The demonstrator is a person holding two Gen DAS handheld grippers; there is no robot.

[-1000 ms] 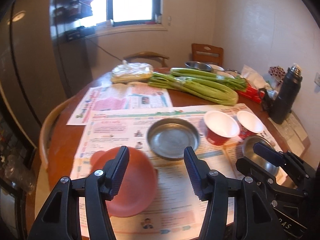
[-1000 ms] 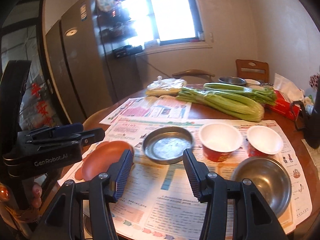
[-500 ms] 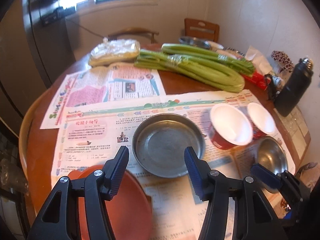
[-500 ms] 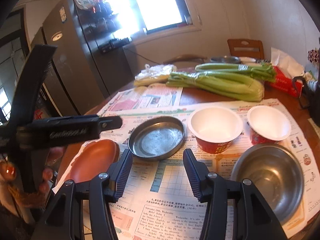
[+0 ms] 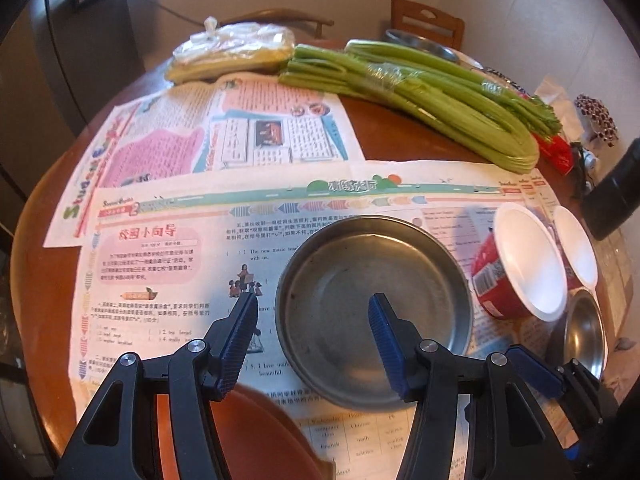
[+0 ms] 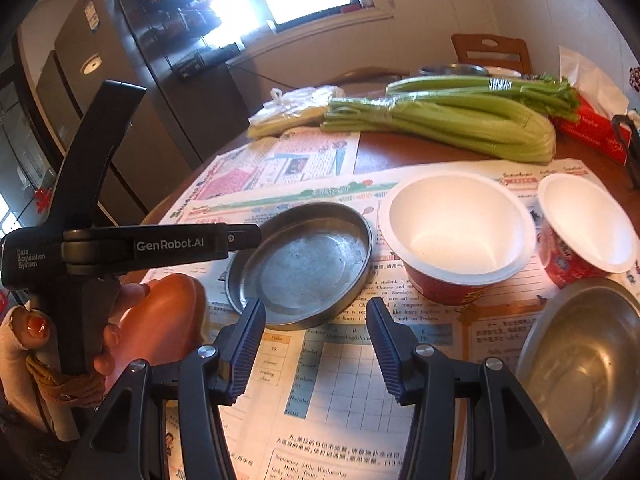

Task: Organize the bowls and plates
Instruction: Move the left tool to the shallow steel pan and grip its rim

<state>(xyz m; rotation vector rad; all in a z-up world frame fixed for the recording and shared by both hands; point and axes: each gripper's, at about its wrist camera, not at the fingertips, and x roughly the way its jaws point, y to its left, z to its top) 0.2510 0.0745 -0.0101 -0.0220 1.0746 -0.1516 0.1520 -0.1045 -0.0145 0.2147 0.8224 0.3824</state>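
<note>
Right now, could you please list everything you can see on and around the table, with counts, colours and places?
Metal pan: one, grey, shallow, on the newspaper, centre.
Paper bowls: two, red outside, white inside, side by side right of the pan.
Steel bowl: one, silver, near right edge.
Brown plate: one, reddish brown, near left, partly hidden.
Newspapers: two sheets, colourful print, covering the table.
Celery: two bundles, green, far side.
Plastic bag: one, clear, yellowish contents, far left.
Tissue box: one, red, far right.
Flask: one, black, right edge.
Chair: wooden, behind the table.
Left claw: open, over the pan's near left rim.
Right claw: open, empty, over newspaper.
Hand: holding the left claw's handle.
</note>
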